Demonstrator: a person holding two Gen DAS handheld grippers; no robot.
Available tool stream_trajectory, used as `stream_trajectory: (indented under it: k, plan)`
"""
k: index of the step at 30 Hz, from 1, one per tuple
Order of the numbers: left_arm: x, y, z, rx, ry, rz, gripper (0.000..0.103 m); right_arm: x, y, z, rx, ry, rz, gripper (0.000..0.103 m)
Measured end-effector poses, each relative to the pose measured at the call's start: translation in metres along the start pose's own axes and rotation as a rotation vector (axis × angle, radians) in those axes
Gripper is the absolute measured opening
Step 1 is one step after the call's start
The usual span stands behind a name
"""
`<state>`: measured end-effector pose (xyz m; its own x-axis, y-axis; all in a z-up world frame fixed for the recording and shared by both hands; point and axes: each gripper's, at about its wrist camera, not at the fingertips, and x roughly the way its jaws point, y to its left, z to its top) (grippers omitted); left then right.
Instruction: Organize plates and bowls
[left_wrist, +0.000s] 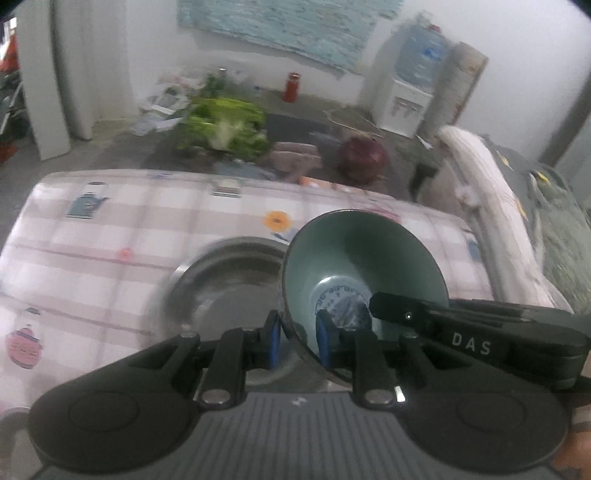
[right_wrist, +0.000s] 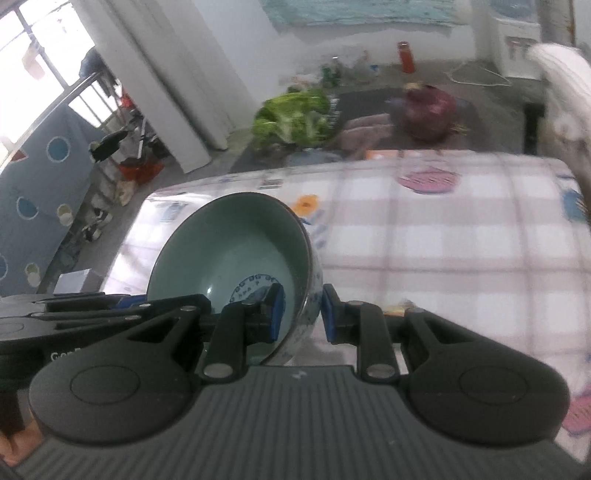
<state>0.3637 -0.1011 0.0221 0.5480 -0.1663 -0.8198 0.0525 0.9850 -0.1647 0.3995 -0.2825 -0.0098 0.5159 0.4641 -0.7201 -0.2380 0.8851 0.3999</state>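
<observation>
Over on the left, the left gripper (left_wrist: 297, 338) is pinching the near wall of the green bowl (left_wrist: 364, 273), one blue pad outside the rim, one inside. The bowl hangs tilted in the air above the checked tablecloth (left_wrist: 110, 240), mouth turned toward the camera. Just behind and below it sits a steel basin (left_wrist: 221, 280) on the cloth. To the right, the right gripper (right_wrist: 299, 314) has the opposite wall nipped the same way, one pad inside the green bowl (right_wrist: 229, 251), one outside against its patterned shell. So both claws are clamped on one bowl, carried between them.

The risk, as I judge it: a glazed rim held by thin pads on two separate hands. If the hands drift apart or twist unevenly, one pad could slide off and the bowl would swing or drop onto the basin. Everything is smeared with blur, so the pace looks brisk, which makes that worse.

Only the left view shows the steel basin under the bowl, and the other tool's black arm reaching in. Only the right view shows the bowl's blue-patterned outside, plus the window (right_wrist: 33, 74) and drying rack (right_wrist: 110, 140) far left.
</observation>
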Motion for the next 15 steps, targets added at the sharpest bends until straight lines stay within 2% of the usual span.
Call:
stream_trajectory:
  k: [6,12,15]
  plan:
    - [0.020,0.038,0.007,-0.035,0.032,0.067,0.021,0.047,0.025,0.003,-0.015,0.064,0.018,0.021]
    - [0.057,0.057,0.004,-0.041,0.118,0.092,0.021,0.081,0.032,-0.006,-0.047,0.103,-0.036,0.021]
    - [0.061,0.064,-0.004,-0.045,0.124,0.097,0.020,0.087,0.034,-0.011,-0.066,0.100,-0.045,0.019]
